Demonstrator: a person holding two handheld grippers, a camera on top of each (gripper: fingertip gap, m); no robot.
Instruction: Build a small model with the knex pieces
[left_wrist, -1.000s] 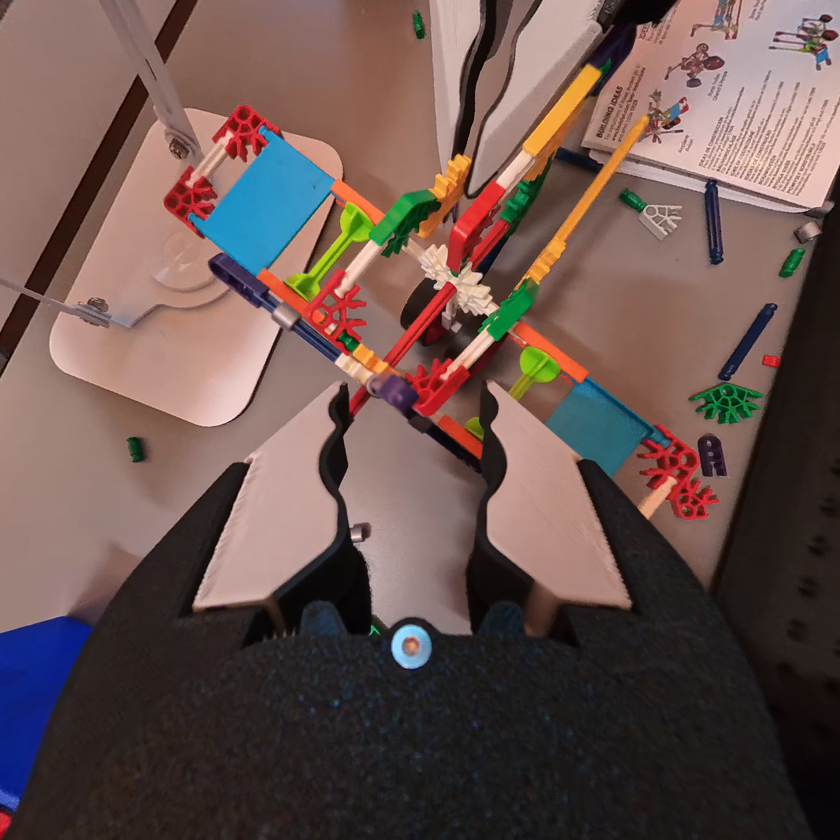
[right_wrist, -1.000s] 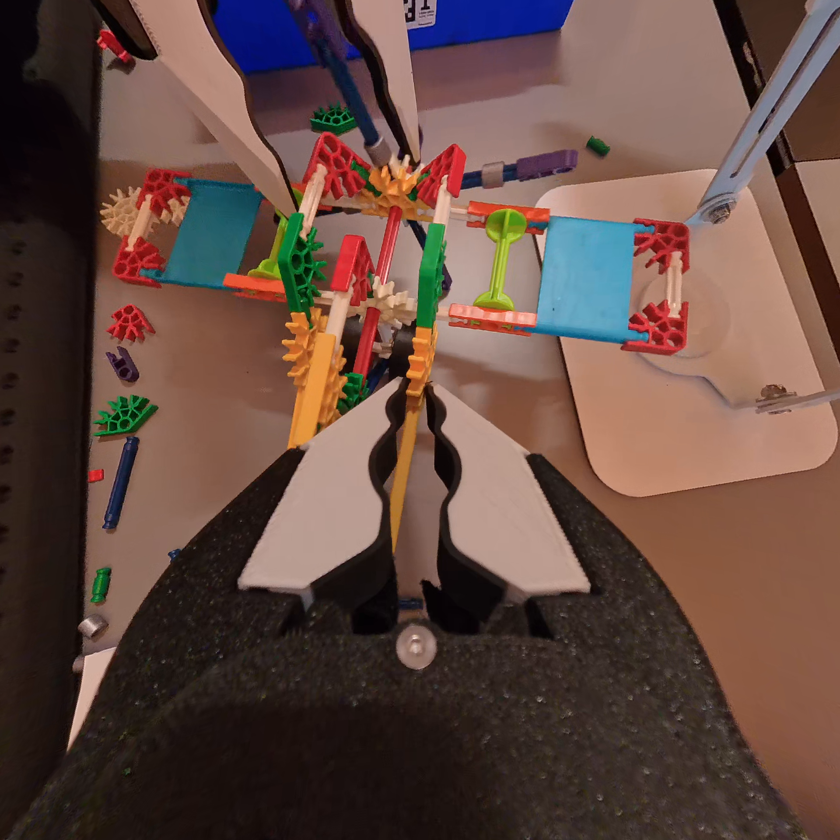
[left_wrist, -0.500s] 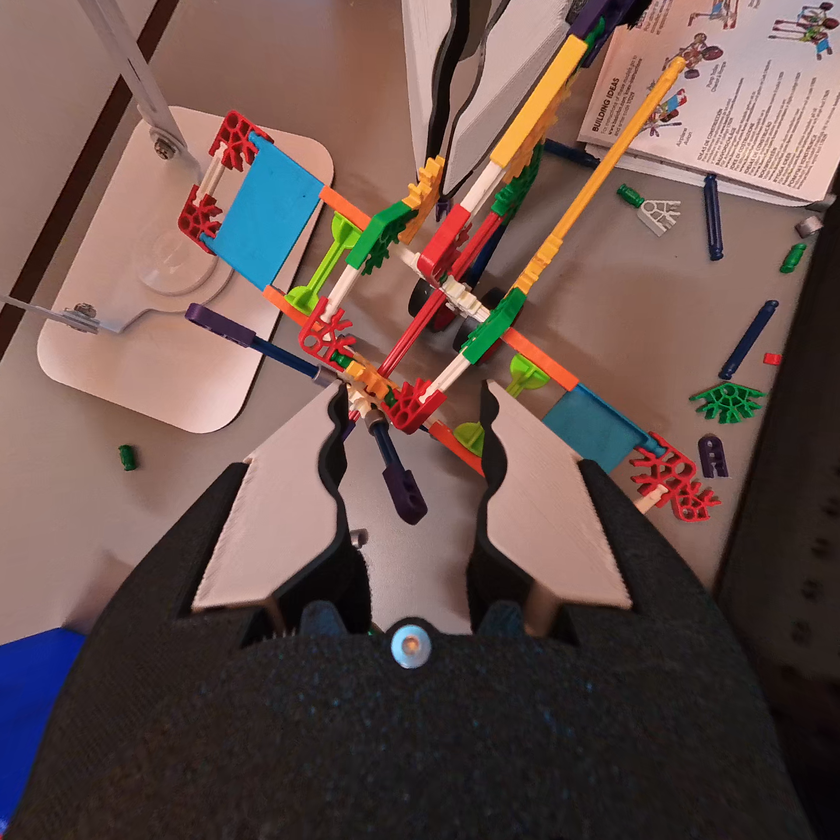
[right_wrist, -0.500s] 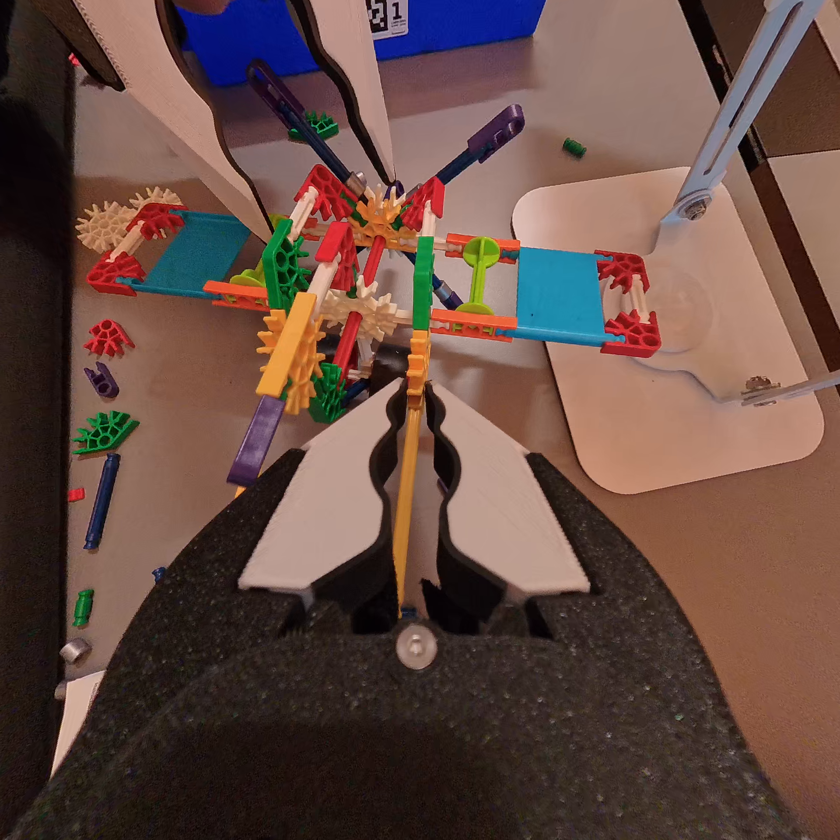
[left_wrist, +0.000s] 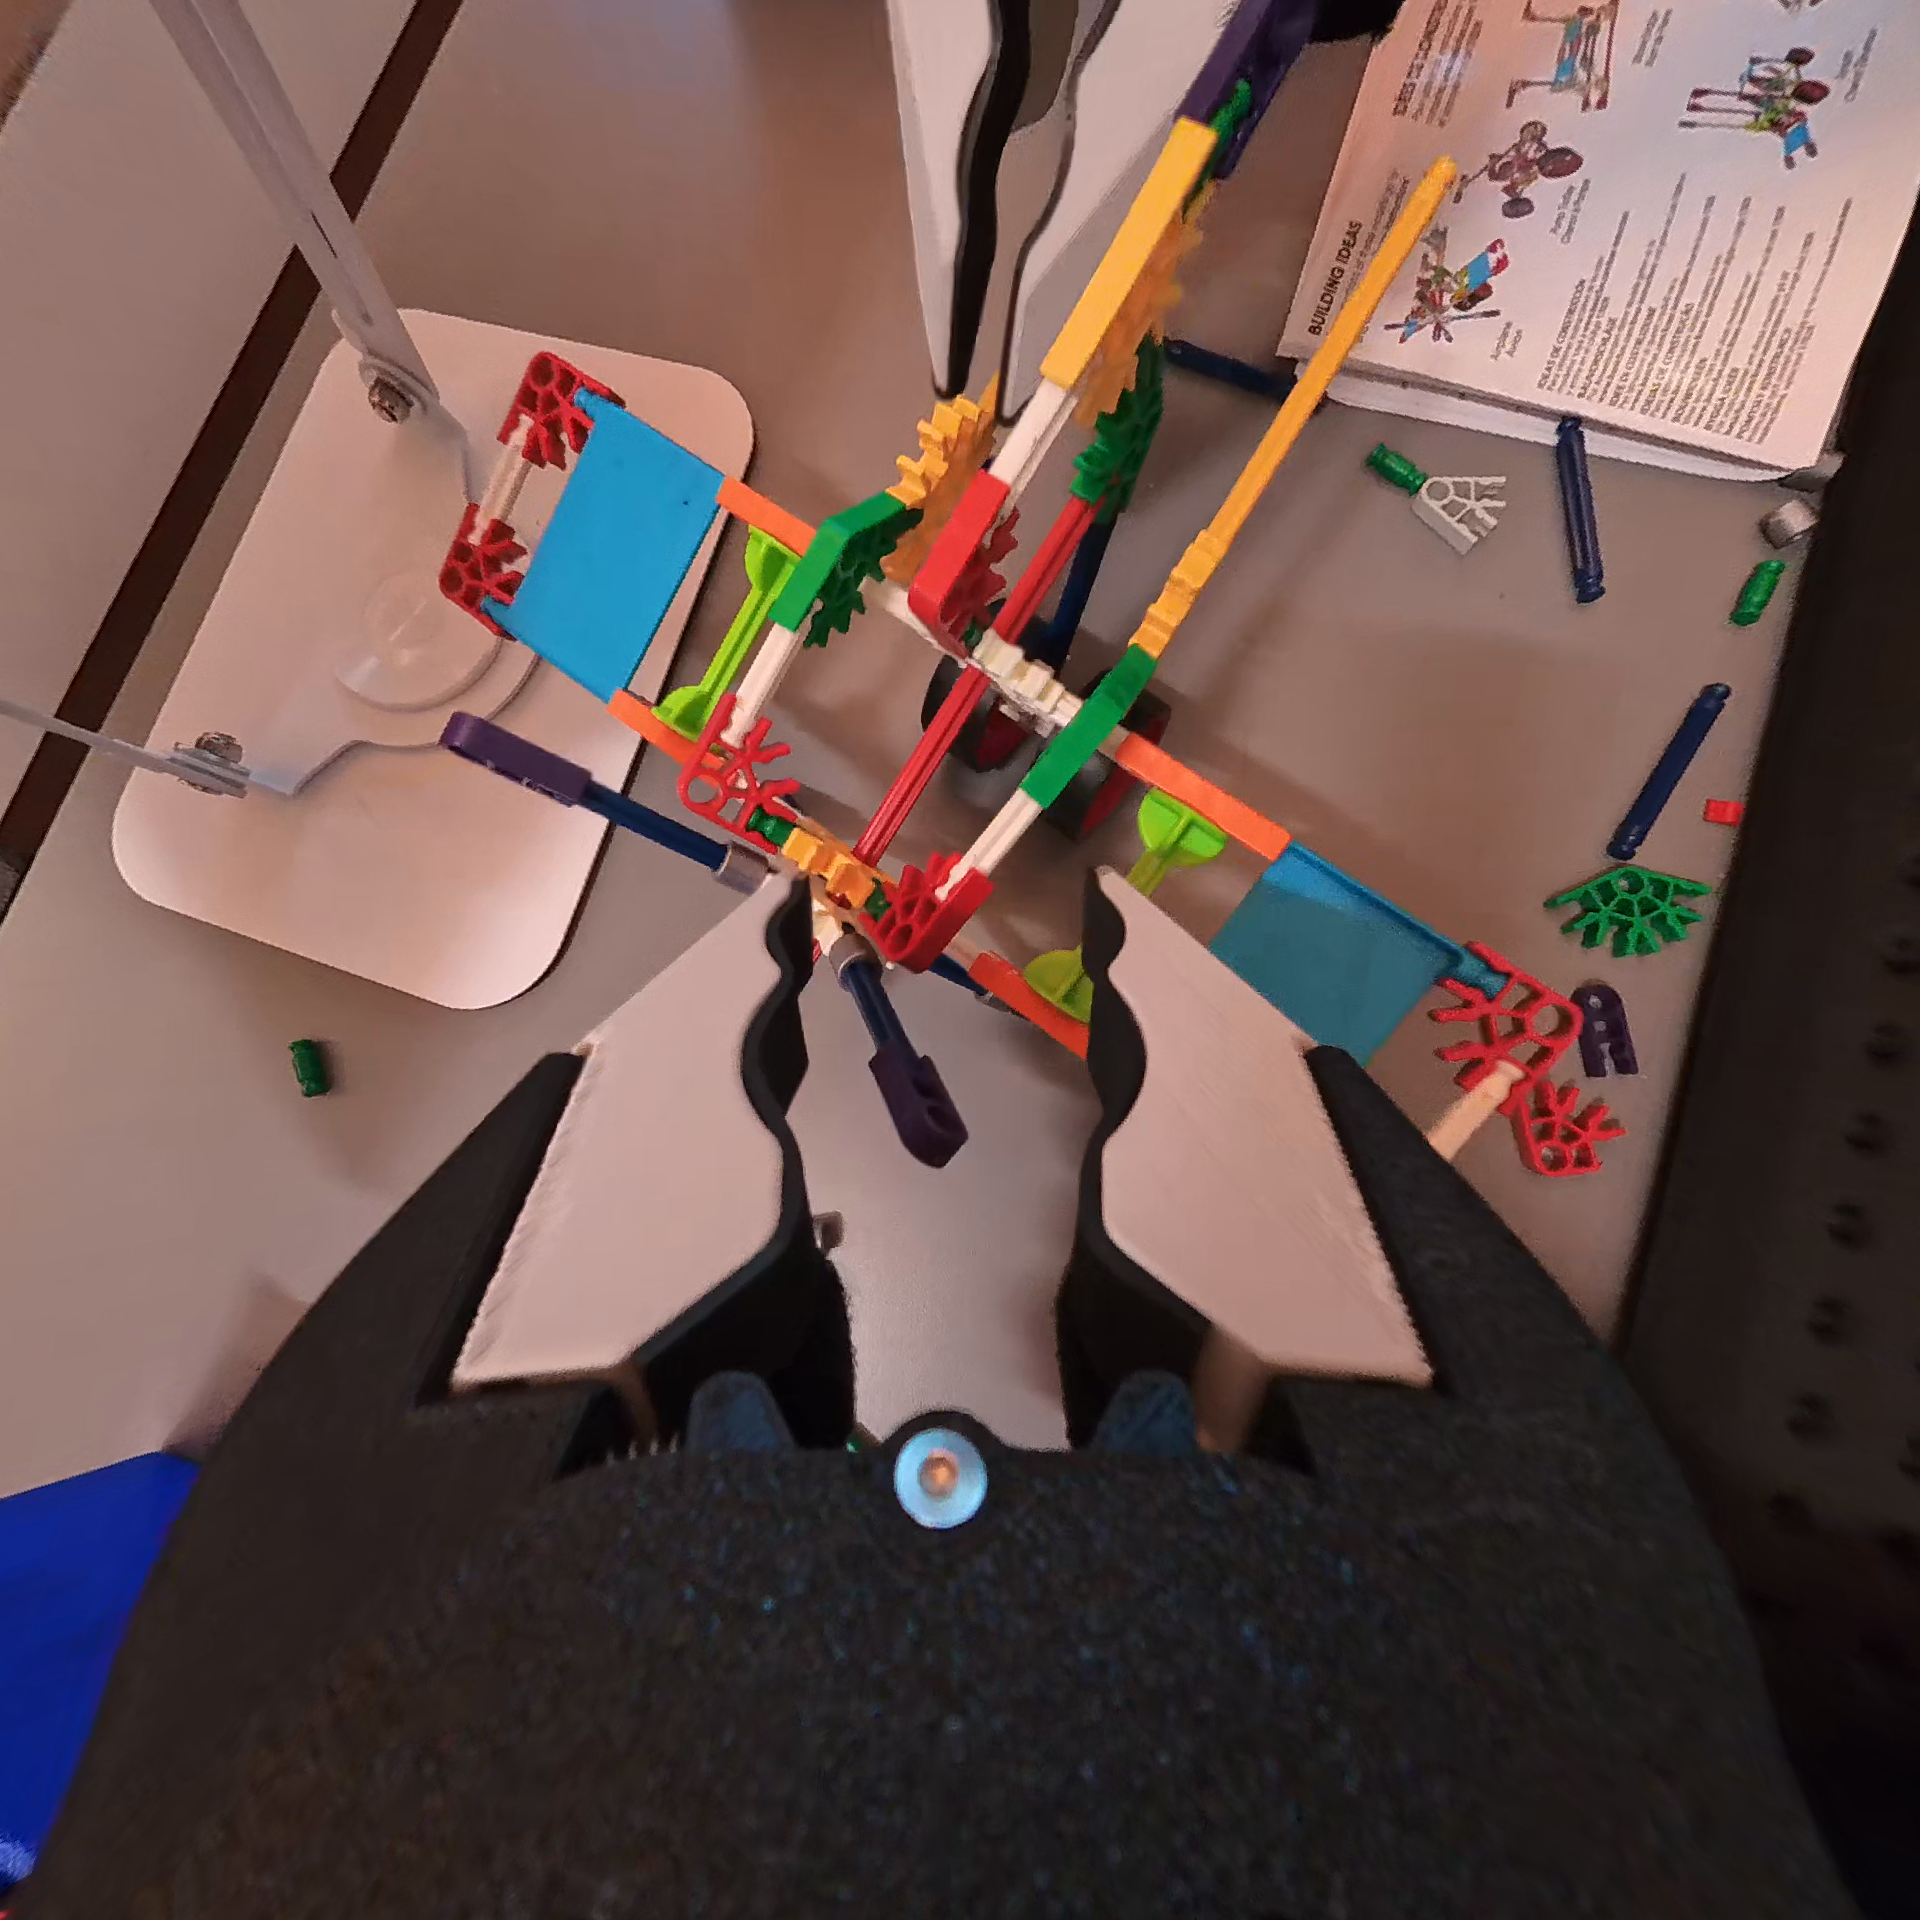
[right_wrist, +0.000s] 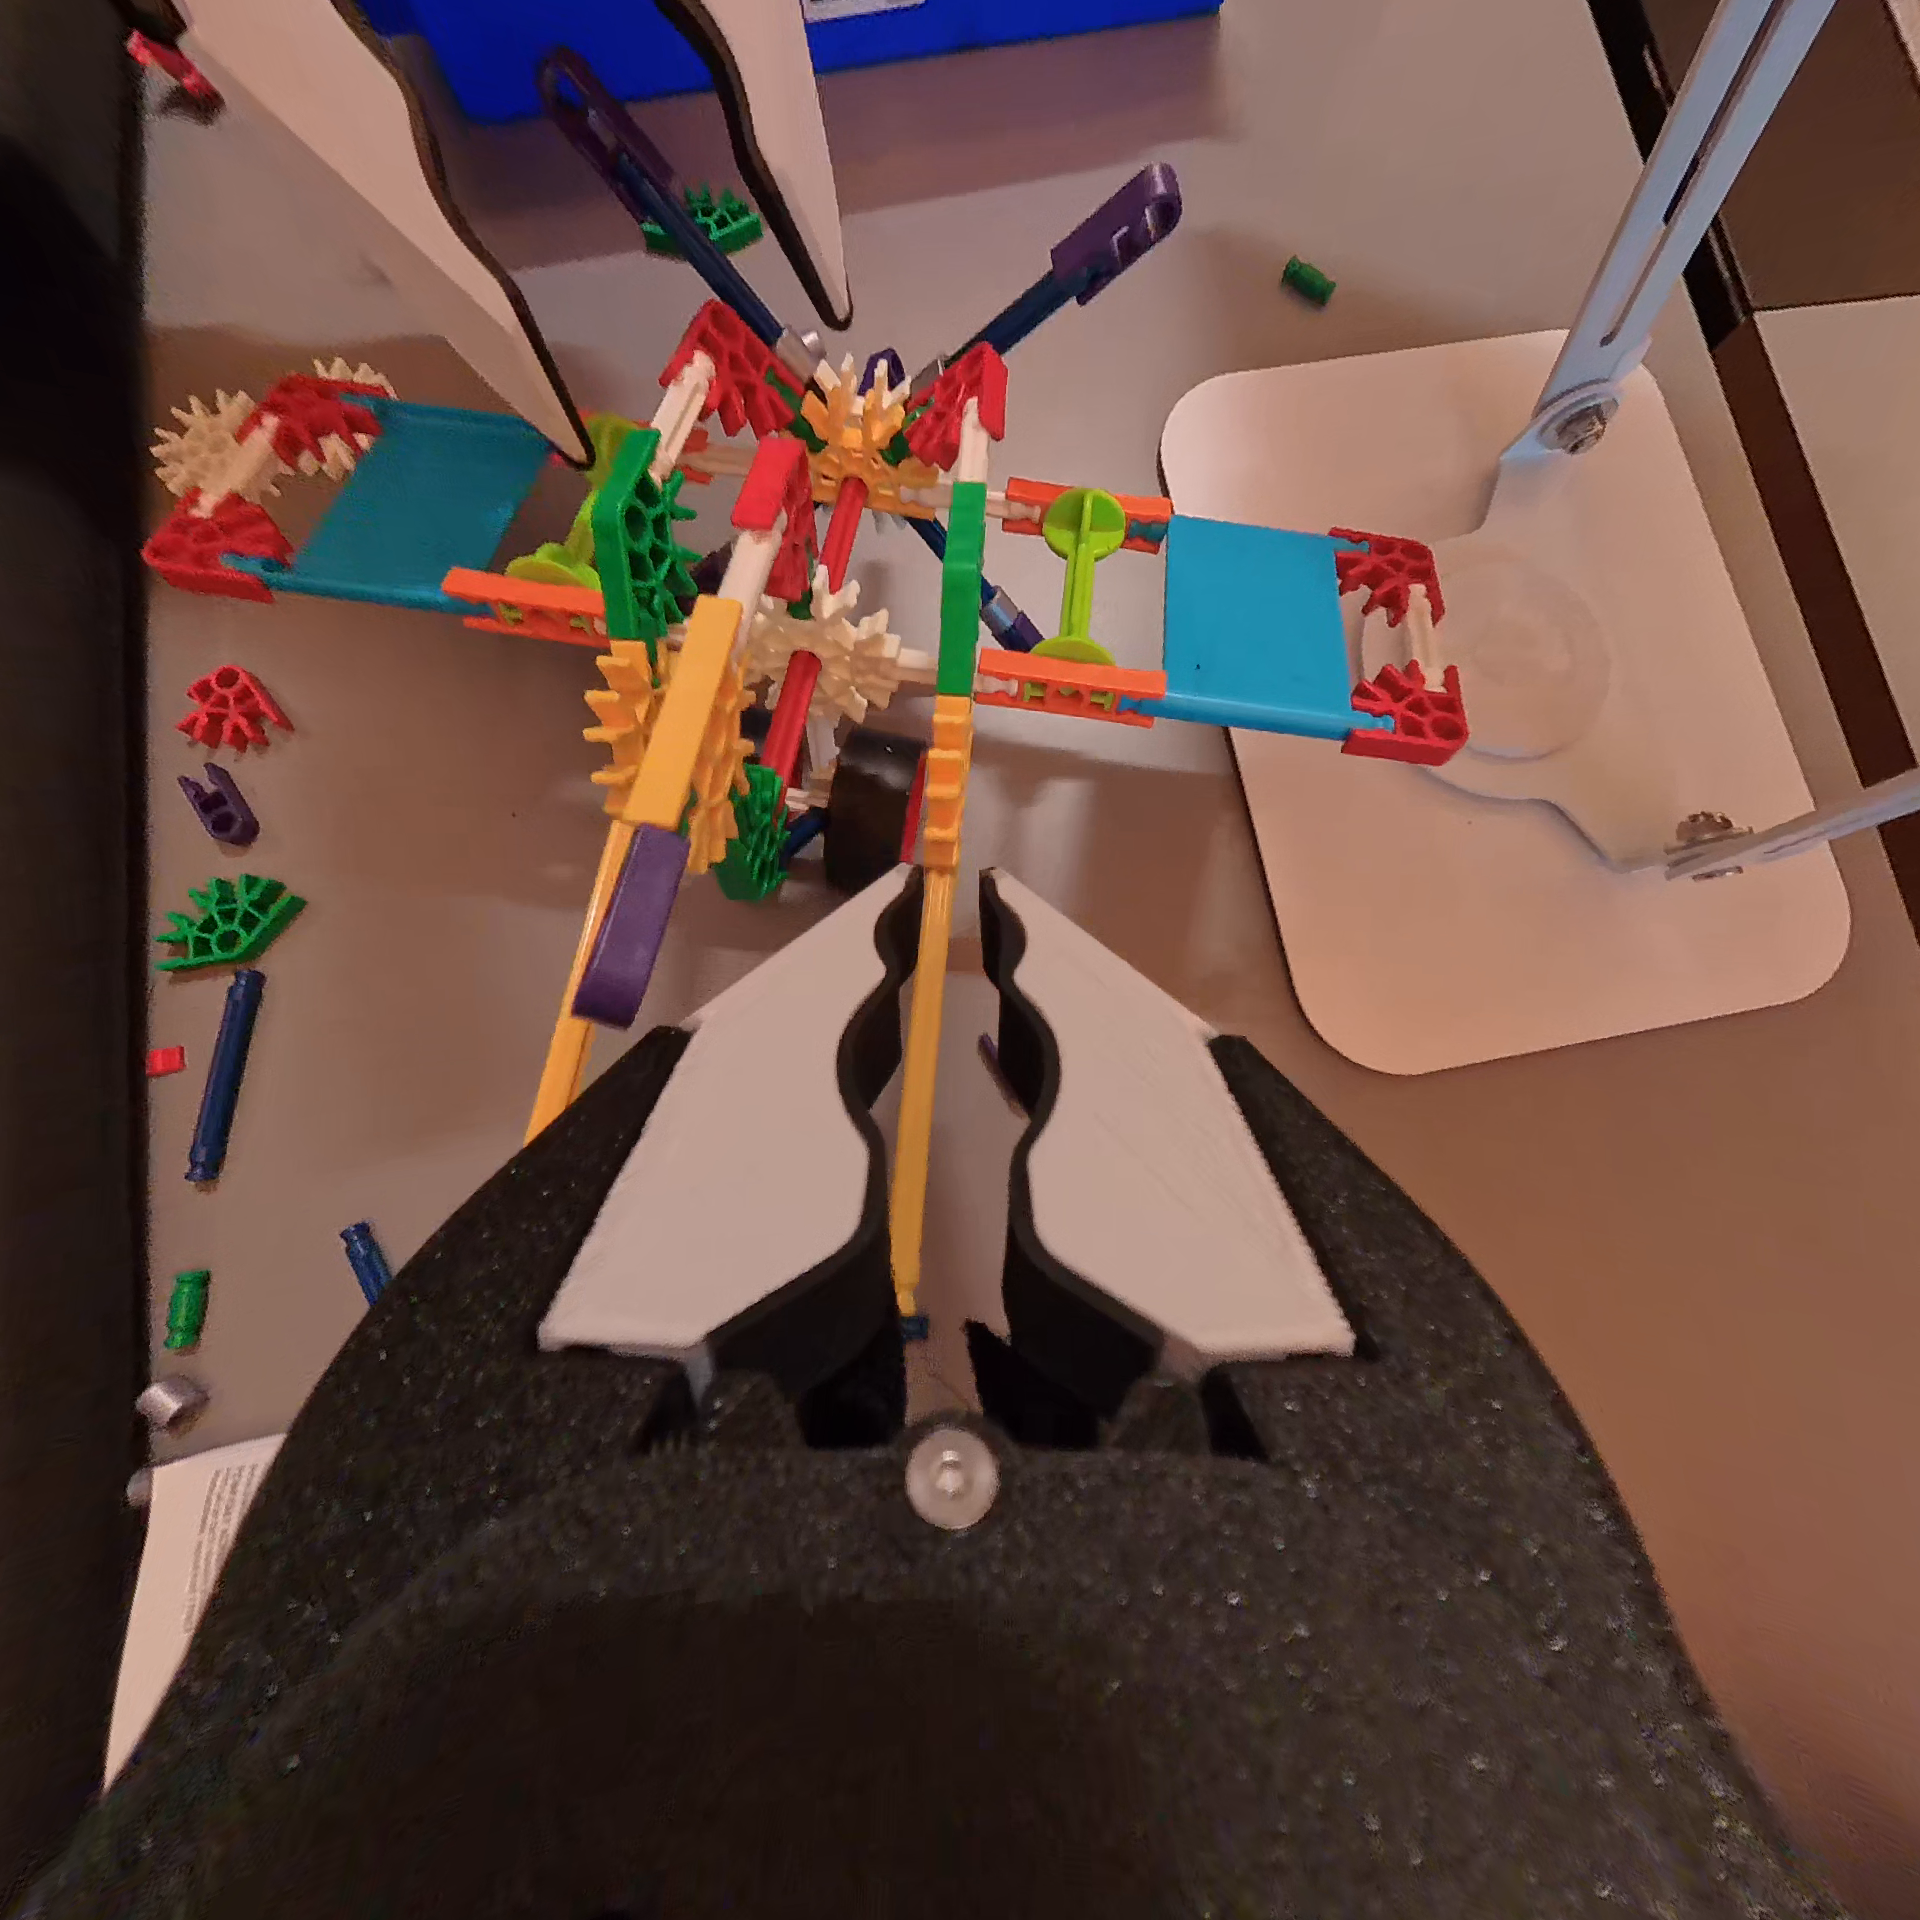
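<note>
One yellow rod (right_wrist: 920, 1049) lies clamped between the right fingers (right_wrist: 727, 1153).

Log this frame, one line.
left gripper: open, at model's hub | right gripper: shut on yellow rod | toy plane model: tilted

White stand base (left_wrist: 343, 831), booklet (left_wrist: 1621, 239), blue bin (right_wrist: 831, 31).

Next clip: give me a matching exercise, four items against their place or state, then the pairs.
Items:
1. left gripper
2. right gripper
3. instruction booklet
4. loose green connector

Places or states:
A. lying flat on the table beside a dark blue rod
B. jaws apart, at the toy model's hub
C. under loose rods at the table's far edge
D. jaws shut on a yellow rod

Pairs: 1-B, 2-D, 3-C, 4-A
</note>
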